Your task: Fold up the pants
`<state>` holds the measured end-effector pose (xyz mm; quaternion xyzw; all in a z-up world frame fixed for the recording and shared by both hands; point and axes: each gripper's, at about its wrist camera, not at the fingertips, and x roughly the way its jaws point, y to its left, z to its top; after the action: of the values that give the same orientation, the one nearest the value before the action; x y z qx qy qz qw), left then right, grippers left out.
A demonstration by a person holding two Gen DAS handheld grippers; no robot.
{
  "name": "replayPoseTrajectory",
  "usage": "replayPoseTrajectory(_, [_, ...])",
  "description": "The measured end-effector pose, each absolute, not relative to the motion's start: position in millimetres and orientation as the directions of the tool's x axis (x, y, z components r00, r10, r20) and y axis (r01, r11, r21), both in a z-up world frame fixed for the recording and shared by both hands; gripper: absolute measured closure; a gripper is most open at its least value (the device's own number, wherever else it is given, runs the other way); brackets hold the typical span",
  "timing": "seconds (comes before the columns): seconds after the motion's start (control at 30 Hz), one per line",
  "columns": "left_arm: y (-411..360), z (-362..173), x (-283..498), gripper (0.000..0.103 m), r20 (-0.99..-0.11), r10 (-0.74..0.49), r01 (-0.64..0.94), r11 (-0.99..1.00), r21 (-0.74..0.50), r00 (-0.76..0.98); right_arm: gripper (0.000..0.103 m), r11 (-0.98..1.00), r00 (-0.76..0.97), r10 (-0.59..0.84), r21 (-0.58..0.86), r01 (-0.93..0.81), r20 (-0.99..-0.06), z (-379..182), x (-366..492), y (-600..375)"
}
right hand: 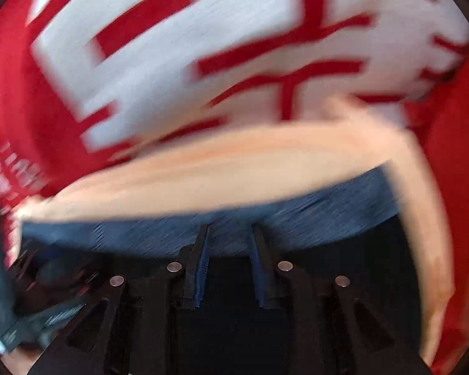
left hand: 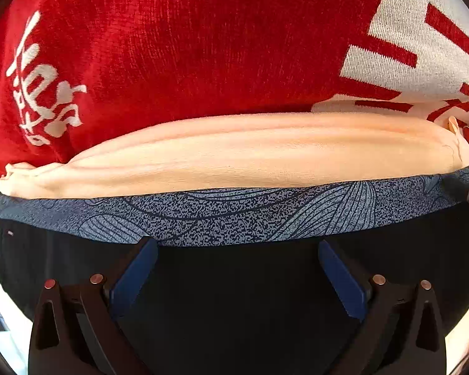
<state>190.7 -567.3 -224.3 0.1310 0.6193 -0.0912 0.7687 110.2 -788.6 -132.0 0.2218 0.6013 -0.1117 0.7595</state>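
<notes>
Left wrist view, nearest: left gripper (left hand: 237,250) with jaws wide apart, blue pads (left hand: 134,276) clear of any cloth, nothing between them. Directly under and past the fingertips lies the pants (left hand: 234,281): a black fabric body fills the near part of the frame, and its blue-grey patterned waistband (left hand: 234,215) runs left to right just beyond the tips. Beyond the band sits a peach cloth (left hand: 250,156), bunched in long soft folds, touching the band's far edge. Farthest is a red blanket (left hand: 187,47) with white characters at left and a white block with red strokes at far right.

Right wrist view, heavily motion-blurred: right gripper (right hand: 229,231) has jaws close together with a narrow gap still showing between the blue pads (right hand: 201,268). The tips sit at the near edge of the blue band (right hand: 312,212); black fabric lies below them. Cannot tell whether cloth is pinched in the gap. Peach cloth (right hand: 234,168) runs past the band and curls down the right side. Far behind, the red blanket (right hand: 172,72) shows mostly its white block.

Only this view shows dark hardware at the lower left edge, too blurred to name. Only the left view shows the band's leaf-line print sharply.
</notes>
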Motion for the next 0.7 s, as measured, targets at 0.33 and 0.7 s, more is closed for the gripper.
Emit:
replayPoseTrajectory(0.33, [-575, -221, 193, 0.0, -0.983, 0.011, 0.292, 0.954, 0.065, 0.184, 0.073, 0.636, 0.365, 0.388, 0.533, 0.558, -0.846, -100, 26, -811])
replayPoseTrajectory(0.7, [-548, -196, 192, 0.0, -0.992, -0.014, 0.275, 0.961, 0.022, 0.128, 0.069, 0.465, 0.389, 0.438, 0.574, 0.674, -0.811, -110, -55, -800])
